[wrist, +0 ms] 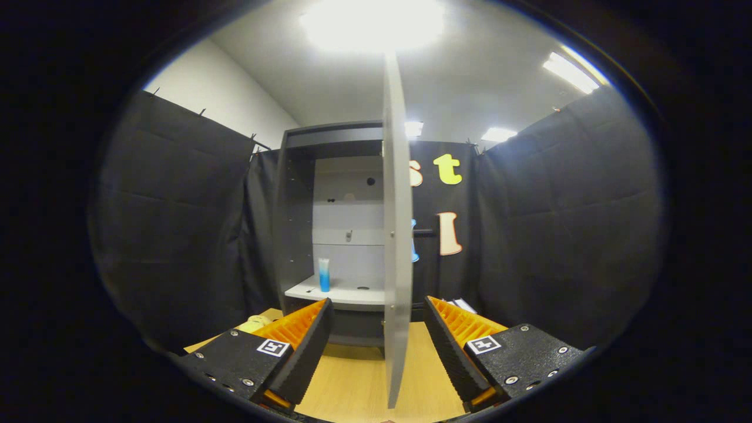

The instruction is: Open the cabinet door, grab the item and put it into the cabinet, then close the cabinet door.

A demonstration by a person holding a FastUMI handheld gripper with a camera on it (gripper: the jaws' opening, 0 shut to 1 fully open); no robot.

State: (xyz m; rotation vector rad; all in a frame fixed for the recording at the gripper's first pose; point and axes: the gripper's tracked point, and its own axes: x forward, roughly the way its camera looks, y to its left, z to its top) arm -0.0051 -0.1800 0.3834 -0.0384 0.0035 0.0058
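Black-curtained booth: blue tube [324, 275] upright inside cabinet [329, 235]; door [396, 235] edge-on between spread gripper [378, 338] fingers.

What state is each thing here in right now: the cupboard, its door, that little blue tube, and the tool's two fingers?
cabinet: open, inside showing.
cabinet door: swung wide open, seen edge-on, its edge standing between the fingers.
blue tube: upright on the cabinet's shelf, untouched.
gripper: fingers spread apart on either side of the door's edge, not pressing on it.
wooden table: bare under the fingers.

Tongs [376, 329] open astride door [397, 235] edge; tube [324, 274] shelved.
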